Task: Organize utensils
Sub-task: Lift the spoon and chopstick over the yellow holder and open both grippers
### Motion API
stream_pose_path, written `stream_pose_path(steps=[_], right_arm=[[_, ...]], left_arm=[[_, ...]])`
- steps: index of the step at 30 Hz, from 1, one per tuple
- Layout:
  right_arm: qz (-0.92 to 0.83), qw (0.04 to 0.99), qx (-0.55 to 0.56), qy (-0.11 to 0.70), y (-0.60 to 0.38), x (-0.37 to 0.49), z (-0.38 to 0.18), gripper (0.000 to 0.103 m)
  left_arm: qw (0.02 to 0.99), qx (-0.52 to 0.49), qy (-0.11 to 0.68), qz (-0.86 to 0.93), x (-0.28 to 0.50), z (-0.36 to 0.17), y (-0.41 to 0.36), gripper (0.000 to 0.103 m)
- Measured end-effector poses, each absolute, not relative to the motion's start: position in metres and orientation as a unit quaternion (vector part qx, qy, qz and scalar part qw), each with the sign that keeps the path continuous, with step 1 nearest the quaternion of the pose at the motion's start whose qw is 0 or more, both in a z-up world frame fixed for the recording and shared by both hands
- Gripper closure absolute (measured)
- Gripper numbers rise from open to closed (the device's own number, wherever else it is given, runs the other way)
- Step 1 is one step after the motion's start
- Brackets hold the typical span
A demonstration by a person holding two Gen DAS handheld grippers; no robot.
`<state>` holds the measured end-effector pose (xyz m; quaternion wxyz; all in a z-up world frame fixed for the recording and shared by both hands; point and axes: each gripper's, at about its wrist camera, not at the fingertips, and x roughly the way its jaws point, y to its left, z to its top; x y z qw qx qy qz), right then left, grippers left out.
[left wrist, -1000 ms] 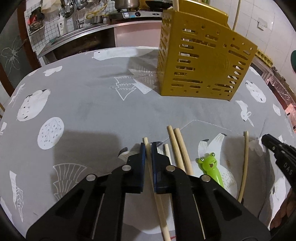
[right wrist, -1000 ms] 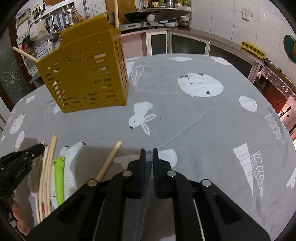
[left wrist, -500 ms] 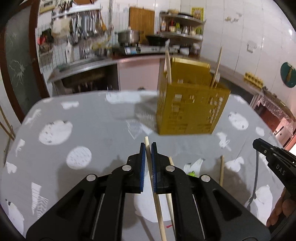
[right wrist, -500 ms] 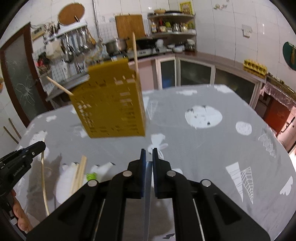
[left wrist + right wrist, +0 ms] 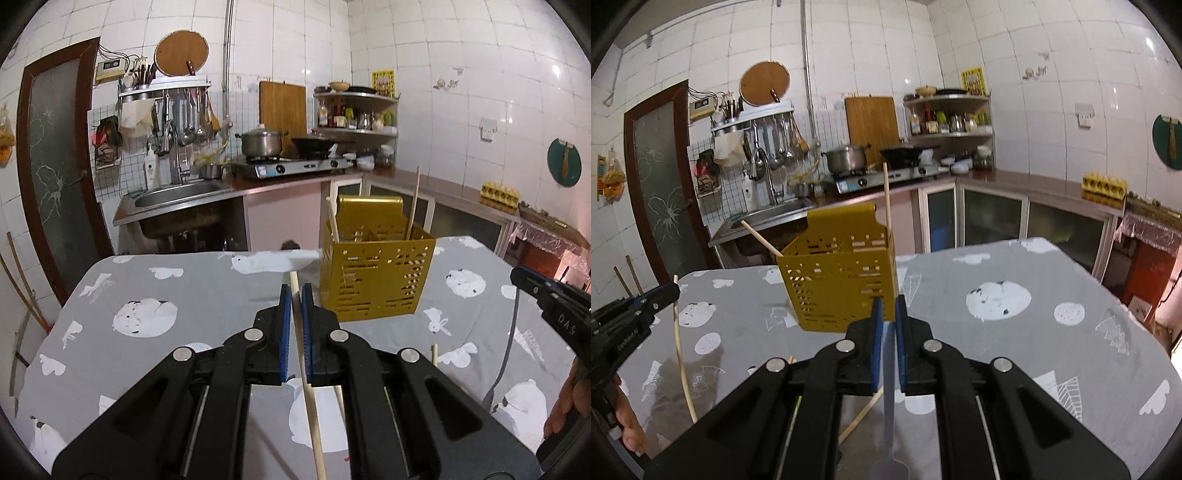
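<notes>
Standing ahead on the grey animal-print tablecloth, the yellow perforated metal utensil caddy already holds two sticks. Both tools have lifted off the cloth, so delivery looks next. The left gripper pinches a pale wooden chopstick; the right gripper clamps a flat grey metal utensil handle. More chopsticks lie below.

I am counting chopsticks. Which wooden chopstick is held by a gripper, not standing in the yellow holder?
The chopstick clamped in the left gripper; two others stand in the yellow holder.
</notes>
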<state>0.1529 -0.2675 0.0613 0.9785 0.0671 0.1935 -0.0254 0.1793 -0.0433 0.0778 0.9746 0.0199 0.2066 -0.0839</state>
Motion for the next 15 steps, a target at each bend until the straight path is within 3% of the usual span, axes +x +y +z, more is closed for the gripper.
stream_pose_path(steps=[15], right_arm=[[-0.02, 0.989, 0.069, 0.13, -0.269, 0.145, 0.091, 0.096]], left_arm=[[0.985, 0.014, 0.15, -0.086, 0.175, 0.108, -0.039, 0.099]])
